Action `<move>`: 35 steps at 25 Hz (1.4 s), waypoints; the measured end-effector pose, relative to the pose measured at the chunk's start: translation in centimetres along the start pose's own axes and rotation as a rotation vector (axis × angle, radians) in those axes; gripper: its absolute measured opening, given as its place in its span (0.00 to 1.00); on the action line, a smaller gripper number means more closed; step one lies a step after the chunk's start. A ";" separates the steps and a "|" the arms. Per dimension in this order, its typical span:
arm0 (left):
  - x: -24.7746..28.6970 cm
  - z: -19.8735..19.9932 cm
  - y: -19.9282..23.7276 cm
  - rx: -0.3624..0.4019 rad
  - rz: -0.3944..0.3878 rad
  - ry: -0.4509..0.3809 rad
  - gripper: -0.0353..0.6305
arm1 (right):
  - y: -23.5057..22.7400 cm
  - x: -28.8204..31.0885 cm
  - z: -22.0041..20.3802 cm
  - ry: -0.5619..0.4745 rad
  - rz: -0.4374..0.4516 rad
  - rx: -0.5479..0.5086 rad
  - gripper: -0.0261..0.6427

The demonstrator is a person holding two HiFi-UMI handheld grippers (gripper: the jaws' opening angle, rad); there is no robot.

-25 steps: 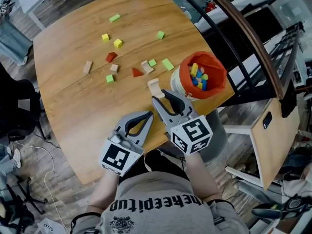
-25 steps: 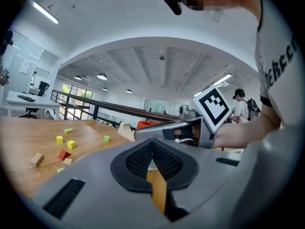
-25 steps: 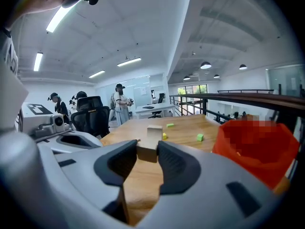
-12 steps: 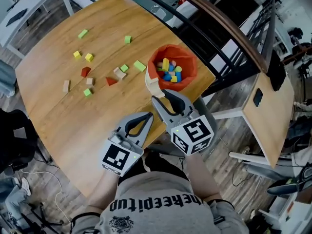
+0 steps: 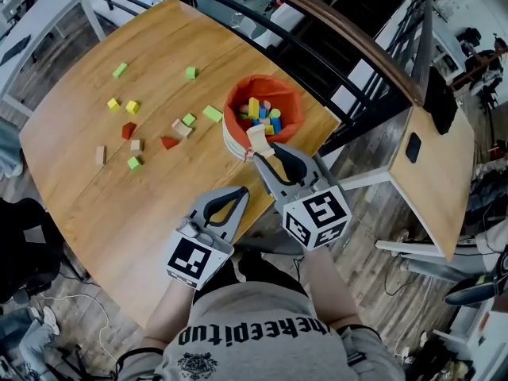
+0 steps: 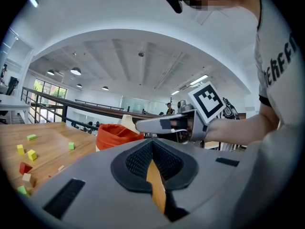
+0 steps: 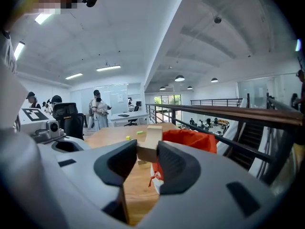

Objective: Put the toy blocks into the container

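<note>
Toy blocks (image 5: 212,113) and their container (image 5: 292,109), seen from the head view and both gripper views.

One pale wooden block (image 5: 255,139) is clamped between the jaws of the right gripper (image 5: 258,148), which stand partly apart with their pads pressed on its two sides. The block is raised off the wooden table (image 5: 159,205) and sits at the near rim of the container. In the right gripper view the block stands upright between the jaws, just left of the orange lining. Whether it touches the rim cannot be told.

The container is a pale tub with an orange lining, standing at the table's right edge. Yellow, blue and green pieces already lie inside it.

The left gripper (image 5: 240,190) hovers over the near edge of the table, to the left of the right gripper and nearer to the person. Its jaws are closed together at the tips, with nothing between them.

Loose blocks remain on the table to the left of the container. A green slab lies just beside it, with a small green cube (image 5: 189,120), a pale piece (image 5: 180,128) and a red wedge (image 5: 169,142) close by. Farther left are two yellow cubes (image 5: 132,107), a red block (image 5: 128,130) and two pale blocks (image 5: 101,155). Two green blocks (image 5: 119,70) lie at the far side.

A dark railing (image 5: 333,54) runs beyond the table's far right edge.
</note>
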State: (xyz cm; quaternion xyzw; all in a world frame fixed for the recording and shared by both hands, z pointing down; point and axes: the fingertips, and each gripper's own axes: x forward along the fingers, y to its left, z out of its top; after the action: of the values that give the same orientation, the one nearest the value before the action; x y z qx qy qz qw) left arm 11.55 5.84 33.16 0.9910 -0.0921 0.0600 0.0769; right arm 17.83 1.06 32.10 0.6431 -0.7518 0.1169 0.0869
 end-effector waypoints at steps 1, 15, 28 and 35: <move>0.0 0.0 0.1 -0.001 0.002 0.001 0.07 | -0.3 0.0 0.0 0.000 -0.006 -0.001 0.26; -0.1 -0.2 1.8 0.001 0.054 0.005 0.07 | -4.1 1.6 0.4 0.002 -0.065 -0.005 0.26; -0.4 -0.3 3.9 -0.013 0.095 0.013 0.07 | -5.5 3.8 0.0 0.006 -0.118 -0.008 0.24; -0.3 -0.3 4.1 -0.015 0.097 0.015 0.07 | -5.4 4.0 0.2 -0.001 -0.108 -0.004 0.24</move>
State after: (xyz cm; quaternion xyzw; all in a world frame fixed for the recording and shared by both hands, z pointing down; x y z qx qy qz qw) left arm 10.43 1.93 33.96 0.9842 -0.1399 0.0705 0.0819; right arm 22.56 -3.60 33.35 0.6827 -0.7162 0.1100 0.0941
